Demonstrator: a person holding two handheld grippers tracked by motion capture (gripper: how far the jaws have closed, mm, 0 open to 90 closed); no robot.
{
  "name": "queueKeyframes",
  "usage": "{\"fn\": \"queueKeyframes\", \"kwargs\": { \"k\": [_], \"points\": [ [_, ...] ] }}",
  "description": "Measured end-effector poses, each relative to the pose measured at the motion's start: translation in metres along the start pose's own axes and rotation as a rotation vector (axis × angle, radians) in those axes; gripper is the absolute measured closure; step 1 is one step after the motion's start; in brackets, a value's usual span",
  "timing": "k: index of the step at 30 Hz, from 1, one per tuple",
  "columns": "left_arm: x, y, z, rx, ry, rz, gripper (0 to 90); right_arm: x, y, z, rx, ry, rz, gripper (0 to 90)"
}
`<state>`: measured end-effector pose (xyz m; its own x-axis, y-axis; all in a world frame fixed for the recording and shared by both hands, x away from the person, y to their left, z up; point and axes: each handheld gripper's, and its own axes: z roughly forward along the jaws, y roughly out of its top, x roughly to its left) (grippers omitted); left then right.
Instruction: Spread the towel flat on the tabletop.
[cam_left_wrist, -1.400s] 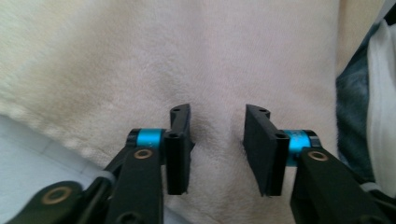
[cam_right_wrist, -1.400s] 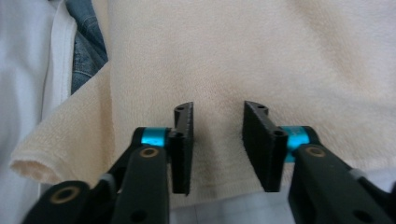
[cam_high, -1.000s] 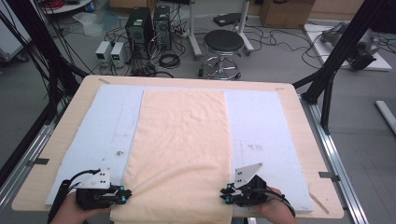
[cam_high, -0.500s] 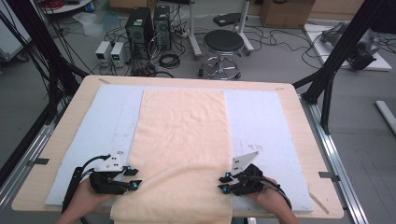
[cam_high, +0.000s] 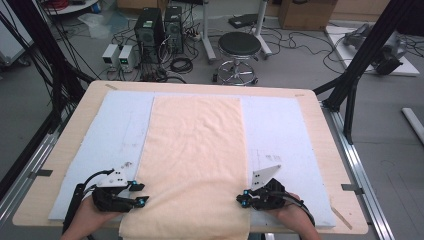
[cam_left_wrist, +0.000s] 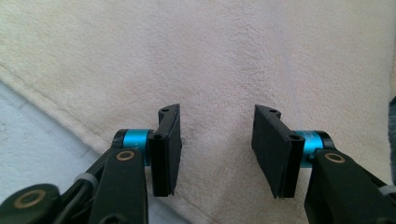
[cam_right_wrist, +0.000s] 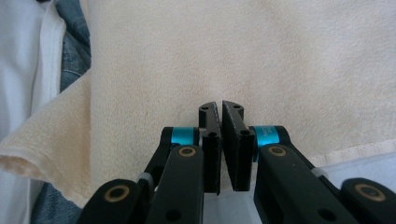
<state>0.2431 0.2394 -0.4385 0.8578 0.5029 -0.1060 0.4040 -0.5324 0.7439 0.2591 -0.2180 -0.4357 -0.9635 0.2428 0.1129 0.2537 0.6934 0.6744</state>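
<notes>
A cream terry towel (cam_high: 195, 160) lies flat down the middle of the high view, on a pale blue mat (cam_high: 115, 145) that covers a wooden table (cam_high: 325, 130). Its far edge sits near the top of the mat; its near end runs to the bottom of the frame and droops over the table's front edge. It looks light, soft and limp: it should drape and sag wherever it is not held, so a pinch at one point would only raise a peak. The hemmed long edges near the two front corners look like the best places to take hold, one per gripper, so the cloth lifts evenly.

The left gripper (cam_high: 138, 194) lies low at the bottom left, level with the table, its tips pointing toward the towel's left edge. In the left gripper view its jaws have just been spreading and stand apart over the towel (cam_left_wrist: 233, 60) close by the hem, with a plain gap and no cloth gathered between the pads (cam_left_wrist: 168, 144).

The right gripper (cam_high: 242, 199) mirrors it at the bottom right, pointing inward at the right edge. In the right gripper view its jaws have just been drawing together and stand nearly pressed, a thin slit left between them; I cannot tell whether the hem of the towel (cam_right_wrist: 280, 56) is caught there. The right hand (cam_high: 290, 212) lies flat behind it.
</notes>
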Motion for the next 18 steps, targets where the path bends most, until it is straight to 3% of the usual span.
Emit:
{"fn": "queueKeyframes", "kwargs": {
  "k": [4, 8, 13, 18],
  "points": [
    [0.003, 0.005, -0.001, -0.024, 0.008, -0.011, 47.2, -0.003, 0.001, -0.003, -0.03, -0.005, 0.032, 75.3],
    [0.009, 0.012, -0.008, -0.081, 0.027, -0.025, 44.6, -0.009, 0.007, -0.013, -0.085, -0.076, 0.067, 65.4],
    [0.021, 0.023, -0.014, -0.158, 0.052, -0.057, 39.9, -0.022, 0.018, -0.024, -0.135, -0.169, 0.128, 46.1],
    [0.03, 0.037, -0.013, -0.184, 0.087, -0.069, 33.9, -0.036, 0.034, -0.03, -0.162, -0.232, 0.135, 32.6]
  ]
}}
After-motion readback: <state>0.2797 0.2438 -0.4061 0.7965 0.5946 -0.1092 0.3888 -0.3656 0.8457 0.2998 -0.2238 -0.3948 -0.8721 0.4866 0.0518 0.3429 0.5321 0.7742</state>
